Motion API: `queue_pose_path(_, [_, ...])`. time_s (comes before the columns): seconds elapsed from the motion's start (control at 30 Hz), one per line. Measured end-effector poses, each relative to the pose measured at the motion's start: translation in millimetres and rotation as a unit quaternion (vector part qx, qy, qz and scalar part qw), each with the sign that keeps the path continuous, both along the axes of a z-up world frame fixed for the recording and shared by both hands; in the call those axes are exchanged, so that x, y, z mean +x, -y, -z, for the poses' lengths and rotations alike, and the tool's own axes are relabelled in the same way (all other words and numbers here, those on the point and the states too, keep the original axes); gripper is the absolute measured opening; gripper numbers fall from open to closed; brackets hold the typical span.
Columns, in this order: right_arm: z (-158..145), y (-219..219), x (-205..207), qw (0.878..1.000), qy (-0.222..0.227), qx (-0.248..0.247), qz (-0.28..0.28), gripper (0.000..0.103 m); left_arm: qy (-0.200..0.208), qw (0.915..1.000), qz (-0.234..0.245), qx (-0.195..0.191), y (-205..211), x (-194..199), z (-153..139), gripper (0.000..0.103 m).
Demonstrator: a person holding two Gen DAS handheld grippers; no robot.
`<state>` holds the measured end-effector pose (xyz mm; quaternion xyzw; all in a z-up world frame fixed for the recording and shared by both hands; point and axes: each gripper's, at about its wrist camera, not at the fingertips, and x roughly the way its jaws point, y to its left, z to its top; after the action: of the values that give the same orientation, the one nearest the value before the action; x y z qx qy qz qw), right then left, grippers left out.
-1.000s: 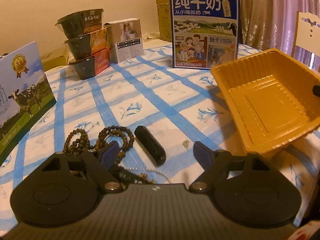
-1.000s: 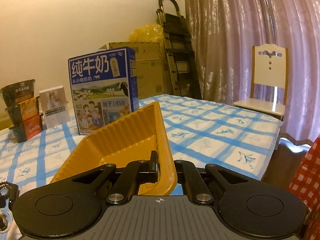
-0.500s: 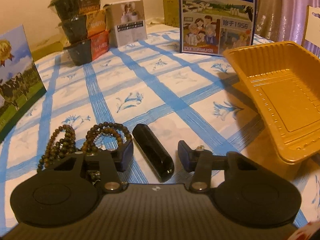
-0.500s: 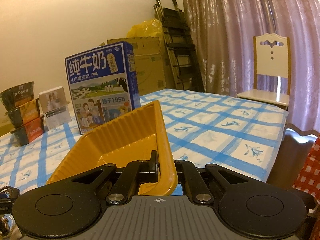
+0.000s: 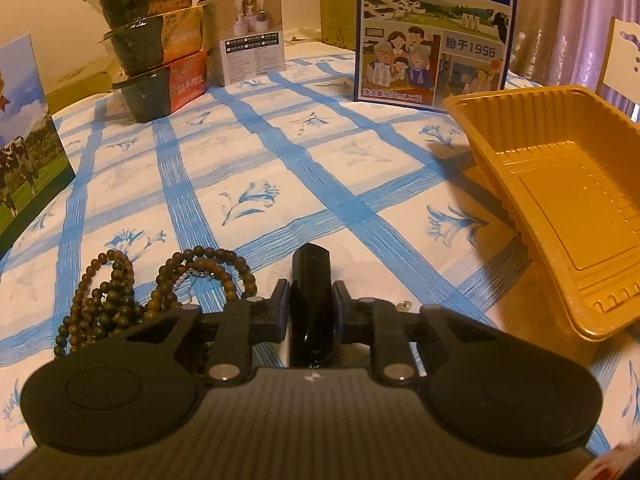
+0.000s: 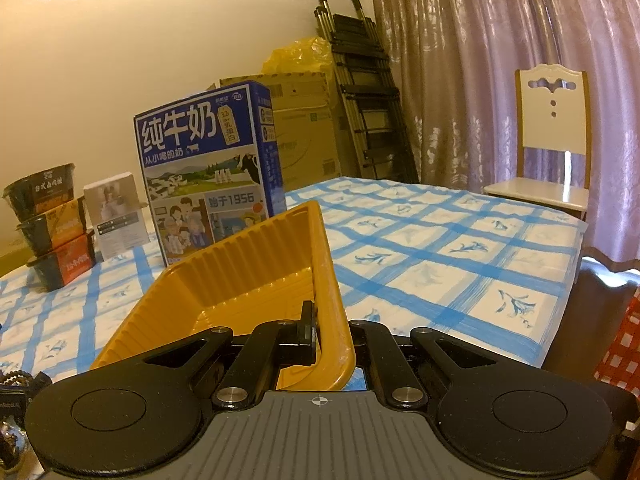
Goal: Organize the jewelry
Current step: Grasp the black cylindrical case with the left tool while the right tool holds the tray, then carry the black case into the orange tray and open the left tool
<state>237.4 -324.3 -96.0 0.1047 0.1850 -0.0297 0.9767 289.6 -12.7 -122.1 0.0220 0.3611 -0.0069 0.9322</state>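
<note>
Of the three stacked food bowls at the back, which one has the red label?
The bottom bowl has the red label; the two bowls above it carry orange-brown labels.

Orange tray [image 5: 568, 200]; blue-checked tablecloth [image 5: 280, 152]; black stone [image 5: 311, 300].

Milk box [image 5: 434, 32], stacked noodle bowls [image 5: 154, 46], sm. white box [image 5: 252, 36], chair [image 6: 554, 140], ladder [image 6: 366, 92].

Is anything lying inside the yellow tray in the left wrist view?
No. The yellow tray shows only its bare ribbed floor, while the black case and the bead strands lie on the tablecloth.
</note>
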Motion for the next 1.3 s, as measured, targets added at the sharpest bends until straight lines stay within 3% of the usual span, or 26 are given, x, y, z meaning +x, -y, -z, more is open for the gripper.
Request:
queue_pose_path(0.2, [0,0,0,1.0,0.0,-0.001,0.001,0.005,0.013,0.9997,0.019,-0.01,10,-8,-20,0.02])
queue_pose_path(0.5, [-5,-4,-3,1.0,0.003,-0.014,-0.004,0.005,0.032,0.9931,0.092,-0.064,65,-11,-60,0.02])
queue_pose_path(0.8, [-5,-1,-4,1.0,0.002,-0.016,-0.003,0.005,0.005,0.9865,0.148,-0.072,120,-5,-50,0.02])
queue_pose_path(1.03, [-6,4,-8,1.0,0.003,-0.023,0.001,0.005,-0.015,0.9851,0.154,-0.074,124,-1,-34,0.019])
queue_pose_path(1.13, [-6,6,-9,1.0,0.003,-0.022,0.003,0.005,0.001,0.9837,0.158,-0.087,120,-8,-43,0.02])
queue_pose_path(1.3, [-5,7,-10,1.0,0.0,-0.019,0.005,0.005,0.033,0.985,0.145,-0.087,103,-21,-61,0.032])
